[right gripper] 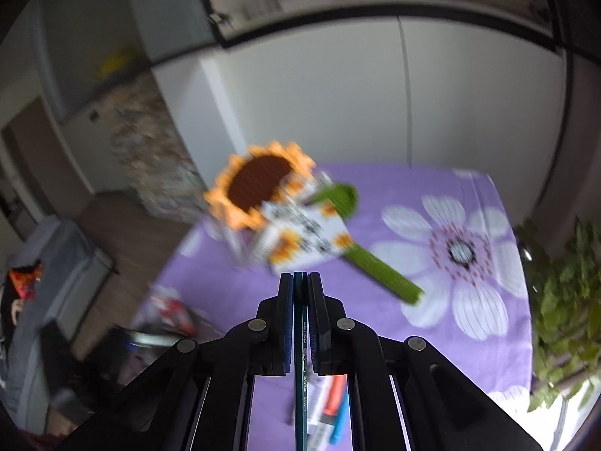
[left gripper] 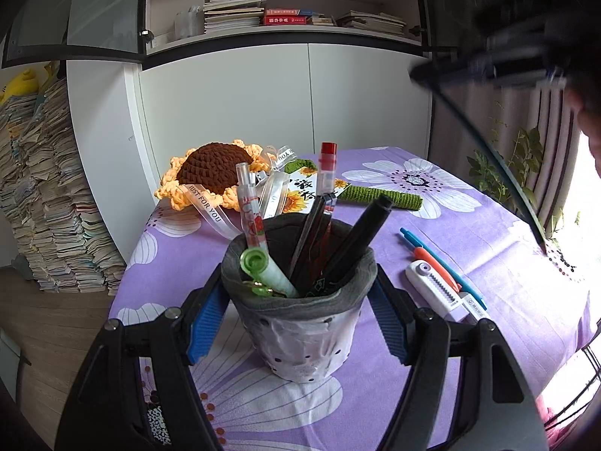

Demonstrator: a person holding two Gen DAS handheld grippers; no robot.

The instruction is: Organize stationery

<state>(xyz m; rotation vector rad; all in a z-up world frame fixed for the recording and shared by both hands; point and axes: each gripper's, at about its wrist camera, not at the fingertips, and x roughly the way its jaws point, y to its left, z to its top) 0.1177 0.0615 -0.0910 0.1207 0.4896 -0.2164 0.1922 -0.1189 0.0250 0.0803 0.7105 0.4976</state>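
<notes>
Steadying the pen cup [left gripper: 300,312] on the purple cloth, the left gripper [left gripper: 300,323] has its jaws spread around it. The right gripper [right gripper: 300,300] pinches a dark green pencil [right gripper: 300,368]; lowering it upright into the cup's free gap seems best.
</notes>
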